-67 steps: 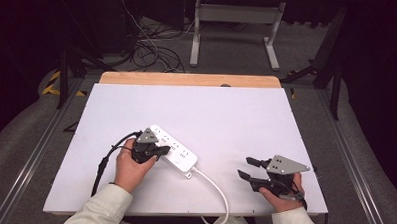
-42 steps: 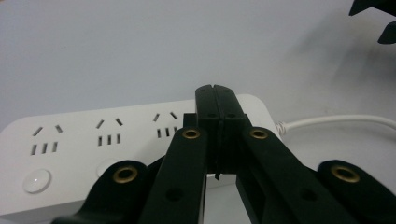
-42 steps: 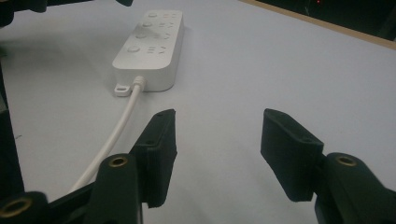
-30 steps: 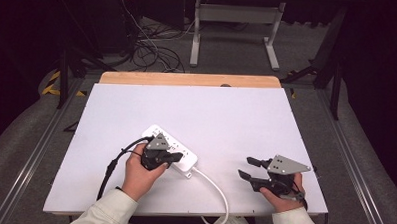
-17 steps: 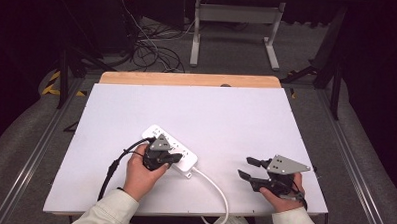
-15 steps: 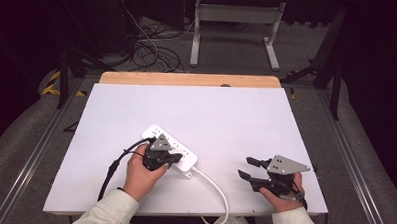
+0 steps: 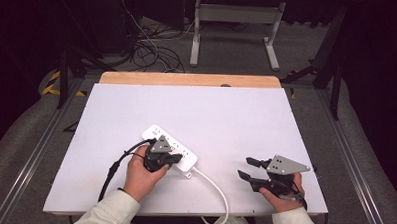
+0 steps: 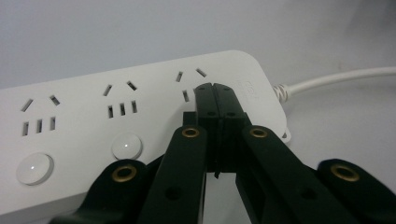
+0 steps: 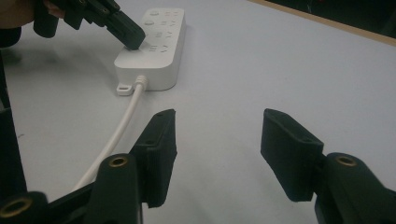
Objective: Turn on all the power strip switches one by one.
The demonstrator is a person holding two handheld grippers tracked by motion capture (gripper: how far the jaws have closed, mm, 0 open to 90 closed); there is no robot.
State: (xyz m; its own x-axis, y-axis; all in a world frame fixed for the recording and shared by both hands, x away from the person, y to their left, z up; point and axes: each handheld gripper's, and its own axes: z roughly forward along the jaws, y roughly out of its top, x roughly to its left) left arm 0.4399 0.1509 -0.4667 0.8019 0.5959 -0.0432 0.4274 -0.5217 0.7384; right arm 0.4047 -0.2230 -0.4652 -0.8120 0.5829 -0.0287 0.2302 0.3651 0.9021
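your left hand-held gripper (image 8: 215, 100), jaws clenched together on nothing, presses its tip onto the white power strip (image 7: 169, 149) at the socket group nearest the cord end, likely working a switch button. the strip lies near the front left of the white desk (image 7: 236, 113). next, judge whether to lift off. your right hand-held gripper (image 7: 250, 169) rests released, well apart. the strip's white cord (image 7: 218, 187) runs between them.
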